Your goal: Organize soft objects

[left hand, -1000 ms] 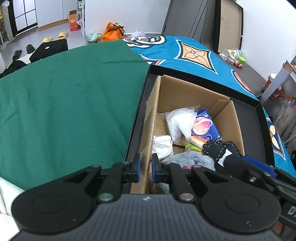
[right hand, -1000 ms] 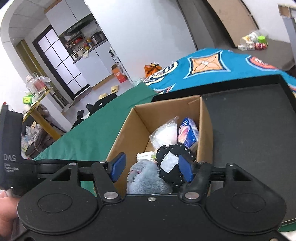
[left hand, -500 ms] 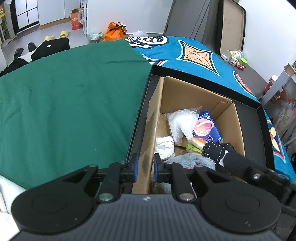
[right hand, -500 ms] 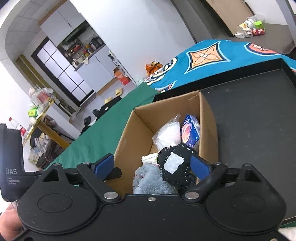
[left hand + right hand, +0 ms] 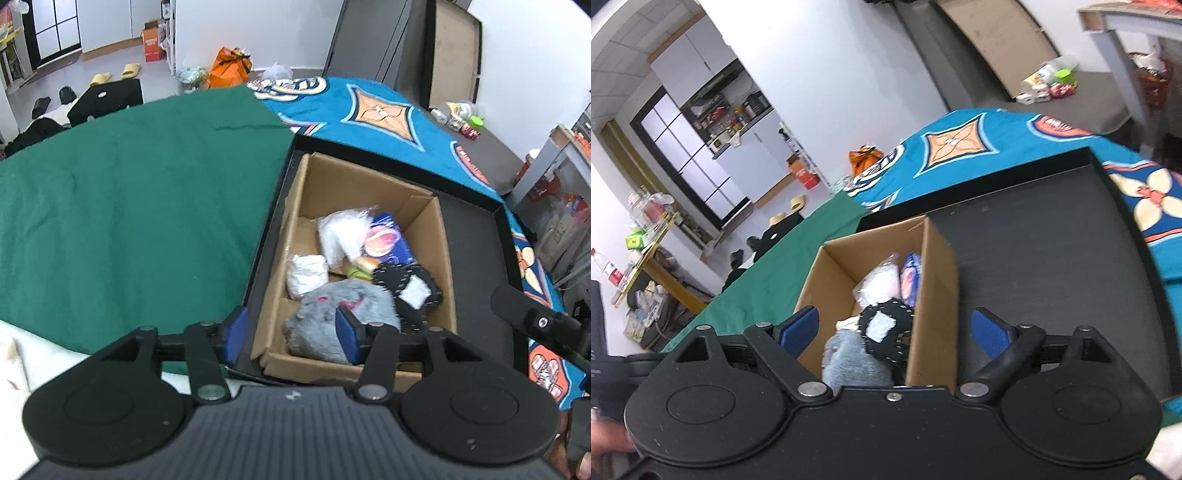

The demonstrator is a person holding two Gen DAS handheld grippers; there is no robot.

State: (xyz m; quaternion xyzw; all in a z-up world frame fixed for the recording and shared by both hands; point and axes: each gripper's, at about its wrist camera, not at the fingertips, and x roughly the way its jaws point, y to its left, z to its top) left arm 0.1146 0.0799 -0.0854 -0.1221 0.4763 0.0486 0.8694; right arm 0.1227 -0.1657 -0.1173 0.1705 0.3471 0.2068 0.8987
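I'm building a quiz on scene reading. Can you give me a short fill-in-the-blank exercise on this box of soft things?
1. The grey furry plush toy lies inside the brown ____ box.
2. That box stands in a shallow ____ tray.
3. Left of the tray, the table is covered by a ____ cloth.
4. The black pouch with white stitching lies ____ the box.

Missing words: cardboard; black; green; inside

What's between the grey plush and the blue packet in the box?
In the left wrist view, a black stitched pouch with a white patch lies between the grey plush and the blue packet, beside a small burger-like toy.
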